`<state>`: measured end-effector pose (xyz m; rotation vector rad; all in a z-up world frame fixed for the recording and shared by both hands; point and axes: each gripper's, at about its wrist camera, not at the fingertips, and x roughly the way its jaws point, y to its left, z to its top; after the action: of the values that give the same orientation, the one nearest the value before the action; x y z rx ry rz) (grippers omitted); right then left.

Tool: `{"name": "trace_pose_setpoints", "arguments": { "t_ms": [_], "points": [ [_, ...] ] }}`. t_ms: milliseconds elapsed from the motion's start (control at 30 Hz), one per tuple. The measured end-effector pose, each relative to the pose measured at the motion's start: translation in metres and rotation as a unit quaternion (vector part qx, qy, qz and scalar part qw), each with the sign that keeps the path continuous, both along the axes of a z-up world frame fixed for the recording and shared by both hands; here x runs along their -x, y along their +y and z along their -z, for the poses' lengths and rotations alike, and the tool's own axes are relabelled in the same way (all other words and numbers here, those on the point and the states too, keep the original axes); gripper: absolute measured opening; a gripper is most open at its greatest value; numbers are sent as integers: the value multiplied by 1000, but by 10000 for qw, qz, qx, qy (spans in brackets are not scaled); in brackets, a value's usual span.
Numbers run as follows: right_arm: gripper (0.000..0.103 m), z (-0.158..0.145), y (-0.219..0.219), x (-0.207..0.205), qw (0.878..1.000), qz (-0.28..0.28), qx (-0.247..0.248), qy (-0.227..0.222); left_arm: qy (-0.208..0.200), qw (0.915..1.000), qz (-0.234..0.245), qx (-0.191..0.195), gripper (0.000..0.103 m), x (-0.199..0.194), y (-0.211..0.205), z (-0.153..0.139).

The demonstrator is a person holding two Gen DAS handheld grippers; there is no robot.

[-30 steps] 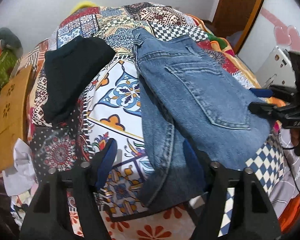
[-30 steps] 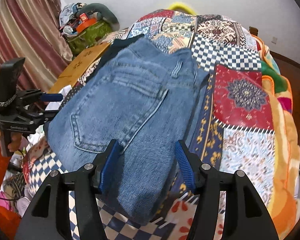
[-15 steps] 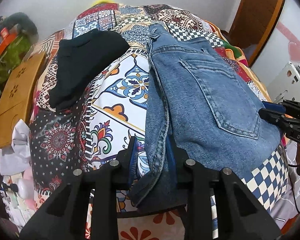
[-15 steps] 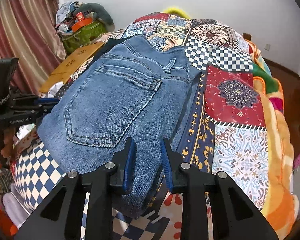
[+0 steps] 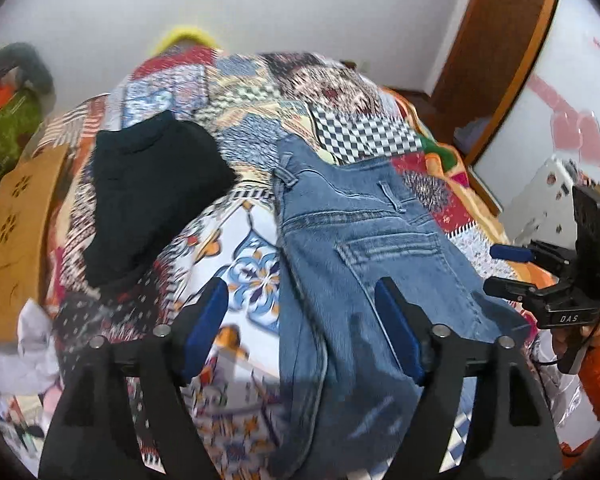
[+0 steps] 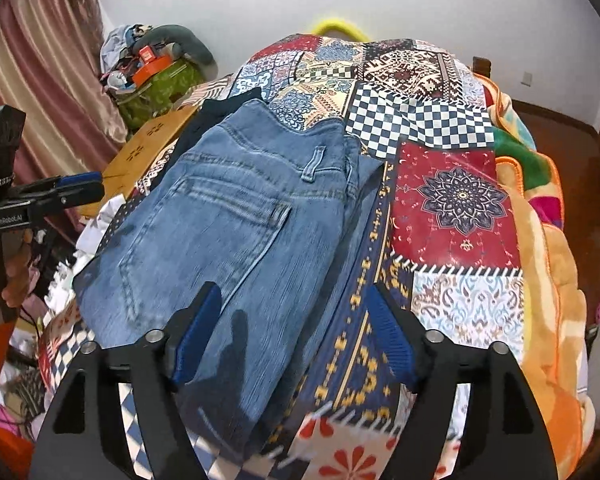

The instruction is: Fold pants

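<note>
Folded jeans (image 5: pixel 364 264) on patchwork quilt (image 6: pixel 456 200) — left gripper (image 5: pixel 300 316) "GenRobot.AI", right gripper (image 6: pixel 296 320) "DAS", fingers splayed, empty.

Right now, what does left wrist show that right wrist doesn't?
Only left wrist: the open left gripper from behind, the full folded black garment, the brown wooden door frame, and the right gripper side-on. Only right wrist: the open right gripper from behind, the pink curtain, the red mandala quilt patch. Both: the folded blue denim jeans on the patchwork quilt, neither gripper holding them.
</note>
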<state>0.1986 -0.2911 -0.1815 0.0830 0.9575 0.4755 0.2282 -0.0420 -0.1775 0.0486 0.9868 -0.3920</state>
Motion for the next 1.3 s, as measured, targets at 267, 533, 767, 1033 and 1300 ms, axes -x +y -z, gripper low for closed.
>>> {"name": "trace_pose_setpoints", "arguments": {
  "t_ms": [267, 533, 767, 1033, 1300],
  "points": [
    [73, 31, -7, -37, 9970, 195, -503, 562, 623, 9976, 233, -174, 78, -48, -17, 45],
    [72, 49, -14, -56, 9869, -4, -1212, 1070, 1118, 9921, 454, 334, 85, -65, -17, 63],
    [76, 56, -8, -67, 9825, -184, -1446, 1162, 1601, 9809, 572, 949, 84, -81, -21, 80],
    [54, 51, 1, -76, 9845, -323, -1422, 979, 1572, 9809, 617, 961, 68, -89, -37, 78],
    [30, 31, 7, -73, 9910, -387, -1152, 567, 1094, 9909, 430, 662, 48, -72, -36, 58]
  ]
}}
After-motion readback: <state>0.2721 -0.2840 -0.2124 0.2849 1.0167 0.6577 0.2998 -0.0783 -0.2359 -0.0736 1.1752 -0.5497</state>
